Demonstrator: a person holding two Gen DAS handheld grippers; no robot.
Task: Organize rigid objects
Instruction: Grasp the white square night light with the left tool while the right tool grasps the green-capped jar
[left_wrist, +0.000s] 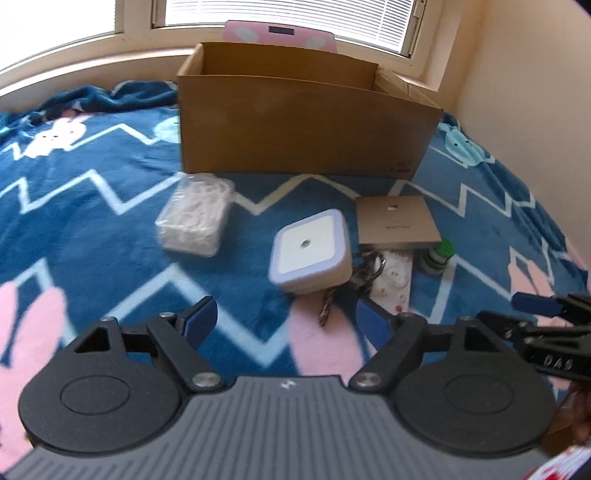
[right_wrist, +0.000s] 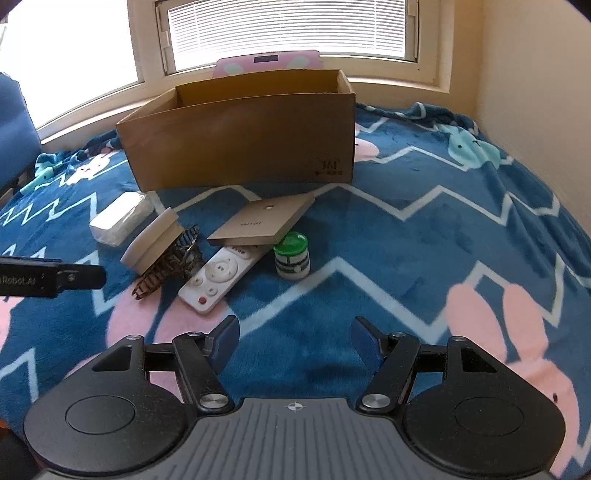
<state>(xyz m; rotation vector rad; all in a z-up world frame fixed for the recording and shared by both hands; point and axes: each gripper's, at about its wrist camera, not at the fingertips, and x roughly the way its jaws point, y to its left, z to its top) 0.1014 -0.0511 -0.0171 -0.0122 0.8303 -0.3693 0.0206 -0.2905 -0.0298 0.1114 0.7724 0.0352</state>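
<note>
Spreading wide over bare blanket, the left gripper (left_wrist: 284, 317) has its fingers parted with nothing between them, and the right gripper (right_wrist: 295, 338) likewise stands apart and empty. Just ahead of the left fingers sits the square white night light (left_wrist: 308, 251) — probably the nearest pick, though motion blur makes its edges soft. To take it well, I judge the fingers should straddle its two flat sides squarely and come down low enough to clear the rounded top rim, avoiding the braided cord (left_wrist: 354, 280) that lies against it. Beside it lie the white remote (right_wrist: 218, 275), partly under the flat tan box (right_wrist: 264, 221), a green-lidded jar (right_wrist: 291, 258) and a clear tub of white bits (left_wrist: 194, 219). Behind them all stands the open cardboard box (right_wrist: 240, 136), the likely destination. Everything rests on a bed covered by a soft blue zigzag blanket (right_wrist: 424, 240) with rabbits — yielding footing, so things may tip. A blinded window (right_wrist: 288, 33) and a cream wall (right_wrist: 535, 74) close off the room.
</note>
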